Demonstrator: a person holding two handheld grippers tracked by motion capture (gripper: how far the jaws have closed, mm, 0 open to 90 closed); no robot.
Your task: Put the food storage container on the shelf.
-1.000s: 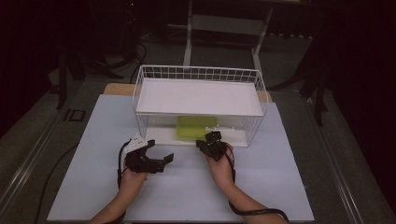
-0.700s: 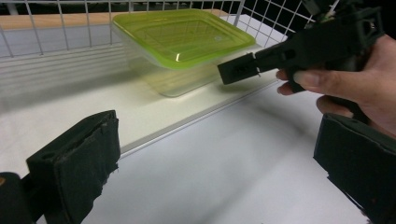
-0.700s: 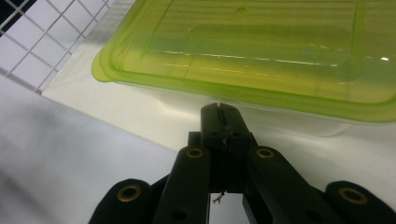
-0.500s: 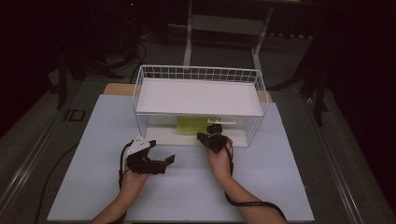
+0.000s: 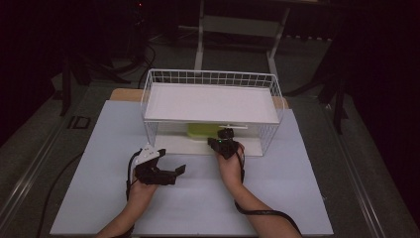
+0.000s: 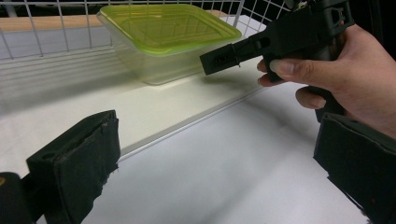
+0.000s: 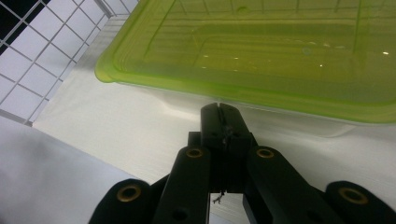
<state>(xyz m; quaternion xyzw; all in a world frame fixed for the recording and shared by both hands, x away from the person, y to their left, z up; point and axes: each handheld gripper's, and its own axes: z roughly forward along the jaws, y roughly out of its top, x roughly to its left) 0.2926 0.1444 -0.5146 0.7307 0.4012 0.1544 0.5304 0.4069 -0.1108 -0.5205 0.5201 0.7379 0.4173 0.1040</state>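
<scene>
A clear plastic container with a yellow-green lid [image 5: 202, 130] sits on the lower white shelf [image 5: 173, 144] of a wire rack. In the right gripper view the lid [image 7: 280, 51] spans the top, and my right gripper [image 7: 219, 114] is shut and empty, its tips just short of the lid's near rim. From above, the right gripper [image 5: 225, 142] points into the rack's lower opening. My left gripper [image 5: 174, 171] rests low over the table, to the left and in front of the rack. Its jaws stand wide open and empty in its own view [image 6: 215, 168], facing the container [image 6: 168, 37] and the right gripper [image 6: 222, 58].
The white wire rack [image 5: 208, 74] carries a white board [image 5: 213, 101] on top, which covers the container from above. Wire mesh [image 7: 28, 60] closes the rack's side. A white table sheet [image 5: 198, 203] lies under both hands. Dark floor and stands surround the table.
My right gripper has moved forward, under the rack's top board and up to the container. The left gripper has barely shifted.
</scene>
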